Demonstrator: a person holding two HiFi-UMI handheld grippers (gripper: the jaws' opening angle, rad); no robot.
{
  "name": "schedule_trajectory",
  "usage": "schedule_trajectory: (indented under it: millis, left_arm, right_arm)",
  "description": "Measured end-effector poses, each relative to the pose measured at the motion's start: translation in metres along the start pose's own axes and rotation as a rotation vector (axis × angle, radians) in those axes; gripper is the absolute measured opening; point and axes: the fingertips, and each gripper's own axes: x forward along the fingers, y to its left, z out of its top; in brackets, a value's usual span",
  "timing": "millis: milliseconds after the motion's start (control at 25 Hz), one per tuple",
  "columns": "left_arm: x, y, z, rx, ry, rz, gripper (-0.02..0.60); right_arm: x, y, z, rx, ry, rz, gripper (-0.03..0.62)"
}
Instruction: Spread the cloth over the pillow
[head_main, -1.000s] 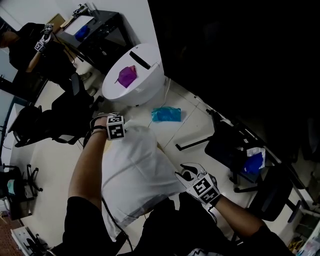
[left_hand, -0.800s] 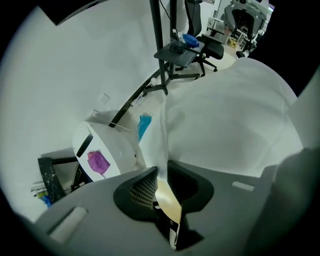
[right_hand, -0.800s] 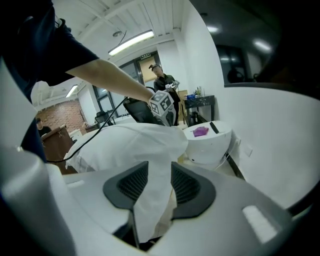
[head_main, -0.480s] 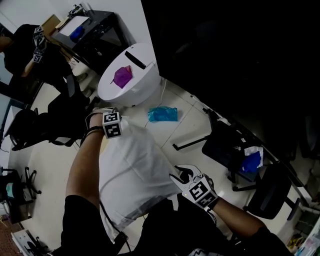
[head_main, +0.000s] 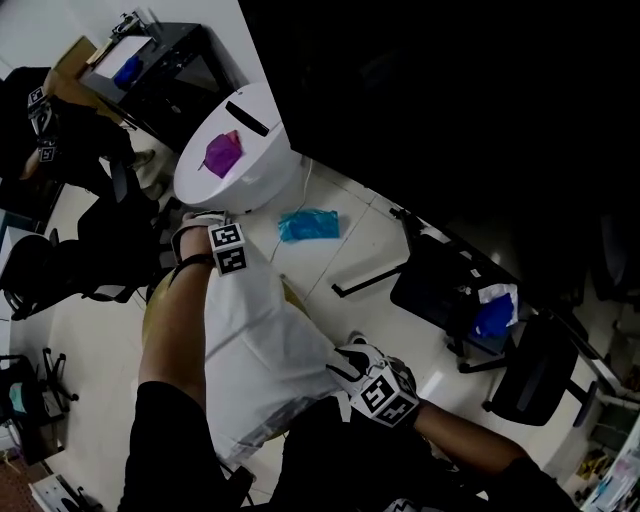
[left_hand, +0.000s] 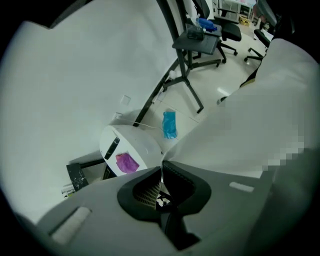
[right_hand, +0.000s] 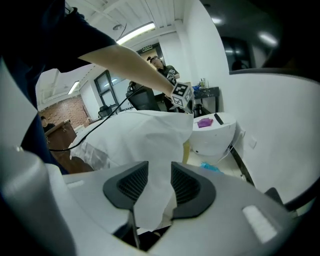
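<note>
Head view, left to right. I count one other person (head_main: 40, 130) at the far left edge, with one dark desk (head_main: 170, 70) beside them. Next is one white round bin (head_main: 258, 168) on the floor, with one purple wad (head_main: 222, 153) on its top.

Left gripper (left_hand: 161, 174): jaws pressed together, pinching the far corner of the cloth (head_main: 262, 345). In its own view I see the thin edge run in between the pads. One marker cube (head_main: 228, 262) sits on it.

There is one cloth, white, stretched between the two grippers and draped over the pillow (right_hand: 186, 151). There is one pillow, yellowish, and I only see a strip of it past the cloth's far edge. I can't tell what the pillow rests on.

One blue bag (head_main: 308, 224) lies on the floor, near the bin and apart from the cloth's far corner.

Right gripper (right_hand: 160, 182): jaws held apart by a thick fold of the cloth's near corner. The pads are on the fold on both sides. It carries the second marker cube (head_main: 385, 395).

Right side: one small black table (head_main: 430, 290) with one blue-and-white bundle (head_main: 493, 315) at its right edge. One black chair (head_main: 530, 375) stands just past it.
</note>
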Motion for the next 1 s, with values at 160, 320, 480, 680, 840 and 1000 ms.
schedule_trajectory:
  millis: [160,320,480,680,840,1000]
  left_arm:
    - [0.031,-0.03,-0.006,0.07,0.086,-0.119,0.006]
    - [0.046,-0.055,-0.005,0.069,0.133,-0.208,0.019]
    - [0.04,-0.049,-0.003,0.036,0.134,-0.178,0.045]
    - [0.006,-0.025,-0.003,-0.041,0.11,-0.068,0.154]
    - [-0.054,-0.001,-0.018,-0.128,0.07,0.042,0.194]
    - [-0.132,0.018,-0.038,-0.289,-0.025,0.169,0.206]
  right_arm:
    - [0.01,0.008,-0.017,0.001,0.035,0.021,0.155]
    - [0.013,0.009,-0.031,-0.007,0.055,0.039,0.155]
    - [0.007,0.002,-0.026,-0.023,0.035,0.036,0.155]
    - [-0.01,-0.013,-0.001,-0.041,-0.039,0.013,0.155]
    - [-0.025,-0.013,0.035,-0.093,-0.089,0.024,0.155]
    - [-0.035,-0.006,0.068,-0.121,-0.157,0.043,0.154]
